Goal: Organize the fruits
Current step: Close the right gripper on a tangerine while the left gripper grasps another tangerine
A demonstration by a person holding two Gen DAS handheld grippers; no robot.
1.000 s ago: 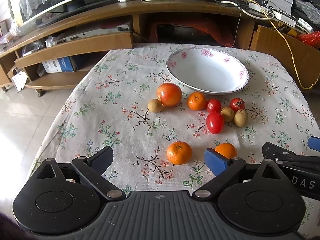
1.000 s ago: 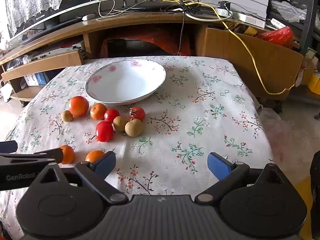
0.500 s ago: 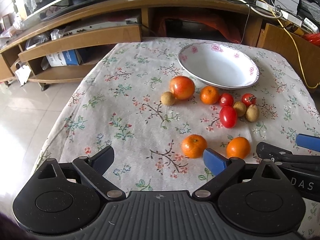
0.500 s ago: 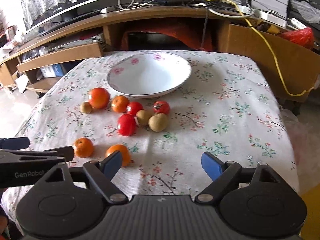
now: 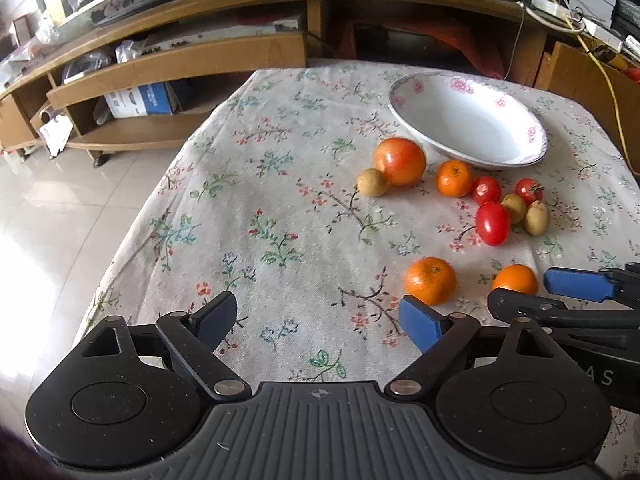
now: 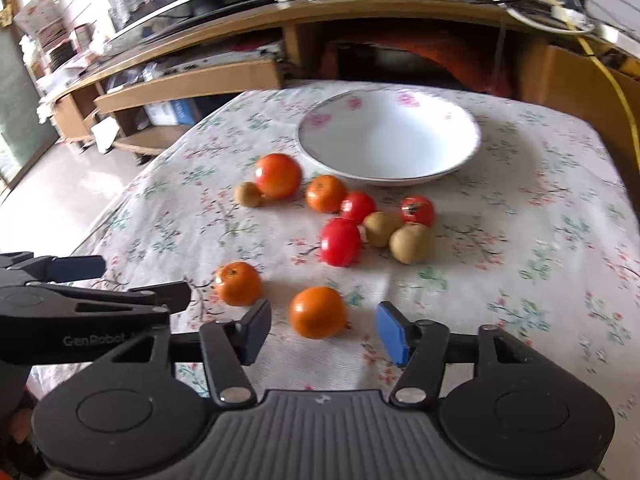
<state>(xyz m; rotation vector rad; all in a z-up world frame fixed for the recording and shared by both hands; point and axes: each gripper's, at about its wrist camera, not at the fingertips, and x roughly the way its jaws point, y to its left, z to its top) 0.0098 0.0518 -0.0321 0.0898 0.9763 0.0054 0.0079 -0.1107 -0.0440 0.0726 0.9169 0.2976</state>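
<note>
An empty white floral bowl (image 5: 466, 132) (image 6: 388, 140) stands at the back of a flowered tablecloth. In front of it lie a large tomato (image 6: 278, 176), a mandarin (image 6: 326, 194), several small red tomatoes (image 6: 340, 242) and brownish longans (image 6: 410, 244). Two more mandarins lie nearest me (image 6: 238, 284) (image 6: 318, 312). My right gripper (image 6: 324, 330) is open, its pads either side of the nearer mandarin (image 5: 515, 279), not touching. My left gripper (image 5: 318, 318) is open and empty, left of the other mandarin (image 5: 431, 280).
A wooden TV stand (image 5: 180, 60) with shelves, boxes and cables runs behind the table. Tiled floor (image 5: 48, 200) lies to the left, beyond the table's left edge (image 5: 132, 232). A yellow cable (image 6: 616, 92) hangs at the back right.
Both grippers have shifted left and forward. The right gripper has come up to the nearest mandarin, which now sits between its open pads. No fruit has moved.
</note>
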